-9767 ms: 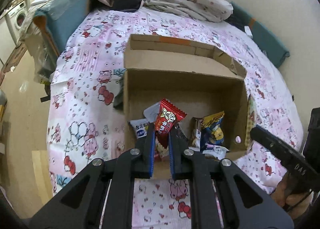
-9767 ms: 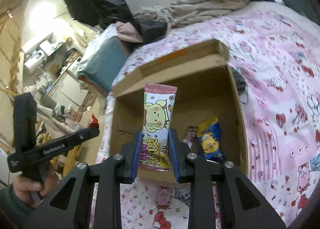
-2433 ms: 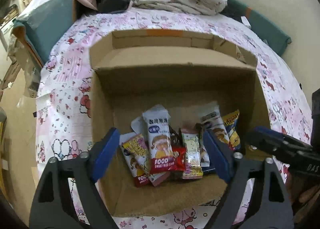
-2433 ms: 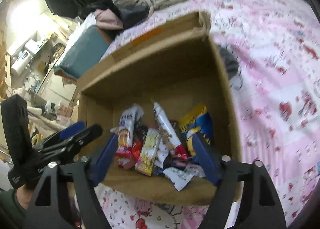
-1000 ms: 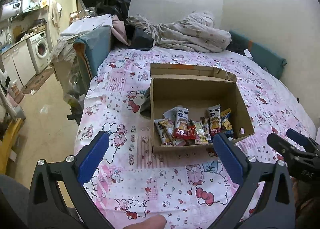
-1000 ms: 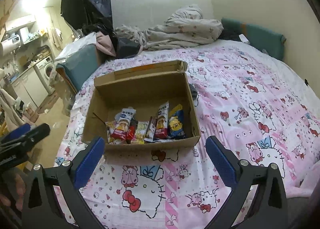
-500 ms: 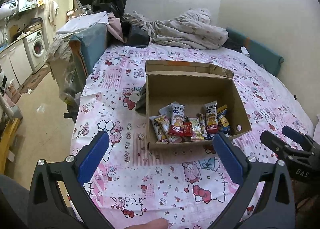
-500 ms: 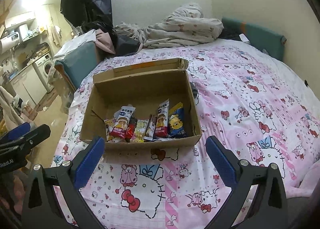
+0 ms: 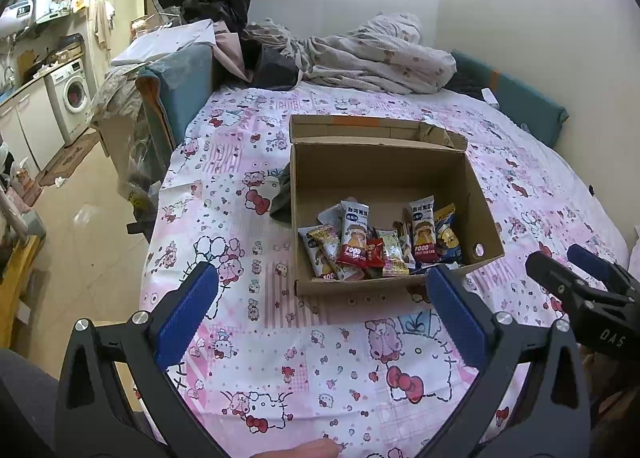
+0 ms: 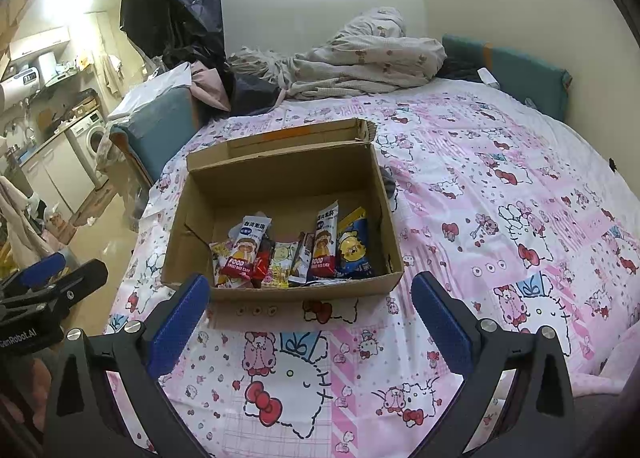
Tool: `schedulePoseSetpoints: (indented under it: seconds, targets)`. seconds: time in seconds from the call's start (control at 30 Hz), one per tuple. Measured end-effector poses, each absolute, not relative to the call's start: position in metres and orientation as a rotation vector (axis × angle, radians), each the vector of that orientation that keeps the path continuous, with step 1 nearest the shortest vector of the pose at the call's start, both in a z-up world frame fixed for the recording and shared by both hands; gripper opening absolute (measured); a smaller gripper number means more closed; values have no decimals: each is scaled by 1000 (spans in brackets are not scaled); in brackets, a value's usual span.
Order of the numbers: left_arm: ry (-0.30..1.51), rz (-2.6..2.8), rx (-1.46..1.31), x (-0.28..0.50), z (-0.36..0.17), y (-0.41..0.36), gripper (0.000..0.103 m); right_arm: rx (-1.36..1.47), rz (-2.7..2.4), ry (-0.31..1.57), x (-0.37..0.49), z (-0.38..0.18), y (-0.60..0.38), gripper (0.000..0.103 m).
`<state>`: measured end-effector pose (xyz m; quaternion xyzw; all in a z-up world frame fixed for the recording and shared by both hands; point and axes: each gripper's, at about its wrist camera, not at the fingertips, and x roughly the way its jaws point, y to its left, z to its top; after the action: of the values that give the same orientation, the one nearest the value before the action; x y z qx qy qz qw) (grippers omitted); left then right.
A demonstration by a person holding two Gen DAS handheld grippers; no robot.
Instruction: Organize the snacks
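Observation:
An open cardboard box (image 9: pixel 384 161) (image 10: pixel 280 173) sits on a bed with a pink Hello Kitty sheet (image 9: pixel 320 358) (image 10: pixel 500 197). Several snack packets (image 9: pixel 354 238) (image 10: pixel 320 248) lean in a row against its near wall. My left gripper (image 9: pixel 322 298) is wide open and empty, held back over the sheet in front of the box. My right gripper (image 10: pixel 310 300) is also wide open and empty, in front of the box. Each gripper shows at the edge of the other's view.
A crumpled blanket (image 9: pixel 372 57) and dark clothes lie at the bed's far end. A teal cushion (image 9: pixel 516 101) lines the wall on the right. A teal padded block (image 9: pixel 176 93) stands left of the bed, with floor and a washing machine (image 9: pixel 74 95) beyond.
Both grippers, earlier shut on packets over the box, have let go, opened wide and drawn back from it. In the last second both views have barely shifted.

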<state>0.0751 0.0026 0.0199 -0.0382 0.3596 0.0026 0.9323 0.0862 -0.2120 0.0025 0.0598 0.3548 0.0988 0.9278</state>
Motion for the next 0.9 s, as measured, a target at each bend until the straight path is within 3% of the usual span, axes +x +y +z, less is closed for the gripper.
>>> schedulePoseSetpoints:
  seconds: [0.9]
  targets:
    - [744,7,-89,77,17,3,103,135,197,723,87,5,-213,103]
